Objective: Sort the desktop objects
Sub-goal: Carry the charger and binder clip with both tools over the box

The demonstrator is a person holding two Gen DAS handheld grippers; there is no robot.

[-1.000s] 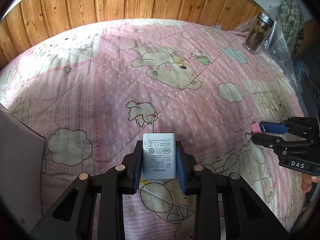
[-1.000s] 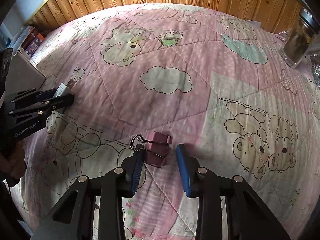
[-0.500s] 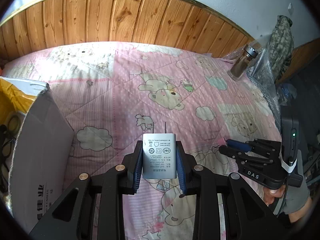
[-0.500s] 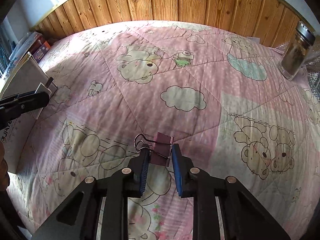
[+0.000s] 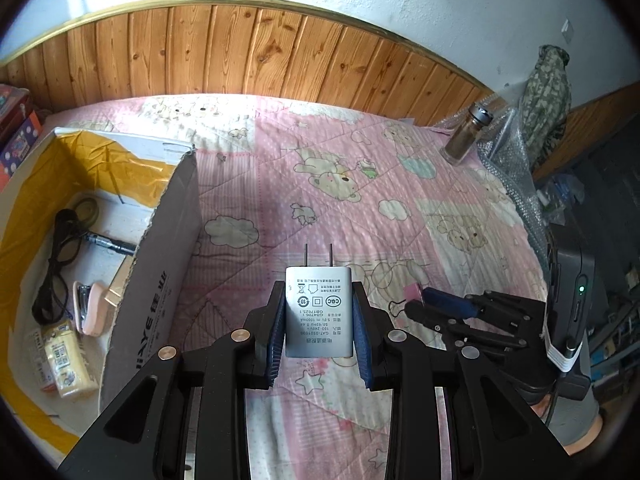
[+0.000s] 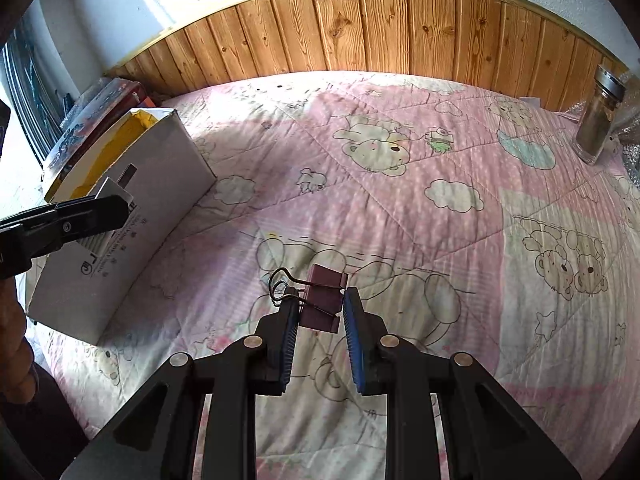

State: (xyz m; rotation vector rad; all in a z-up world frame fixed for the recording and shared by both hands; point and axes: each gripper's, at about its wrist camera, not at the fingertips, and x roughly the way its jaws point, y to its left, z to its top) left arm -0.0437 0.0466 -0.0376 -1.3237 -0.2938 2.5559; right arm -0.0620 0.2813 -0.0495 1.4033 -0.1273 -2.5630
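Note:
My left gripper [image 5: 319,320] is shut on a white plug-in charger [image 5: 319,312], prongs pointing away, held above the pink quilt [image 5: 360,208]. My right gripper [image 6: 320,312] is shut on a pink binder clip [image 6: 323,300] with black wire handles, lifted off the quilt. In the left wrist view the right gripper [image 5: 418,304] shows at the right with the clip [image 5: 412,292]. In the right wrist view the left gripper [image 6: 120,208] shows at the left with the charger [image 6: 114,192]. An open cardboard box [image 5: 160,280] stands at the left.
The box holds a black cable [image 5: 56,256], a pen [image 5: 108,242], a pink stapler [image 5: 90,308] and a yellow packet [image 5: 68,364]. A glass jar [image 5: 466,136] and bubble wrap [image 5: 508,160] sit at the far right. Wooden panelling [image 6: 360,28] backs the bed.
Both grippers rose well above the quilt. The right gripper closed on the binder clip and lifted it. The left gripper carried the charger up, bringing the open box into view.

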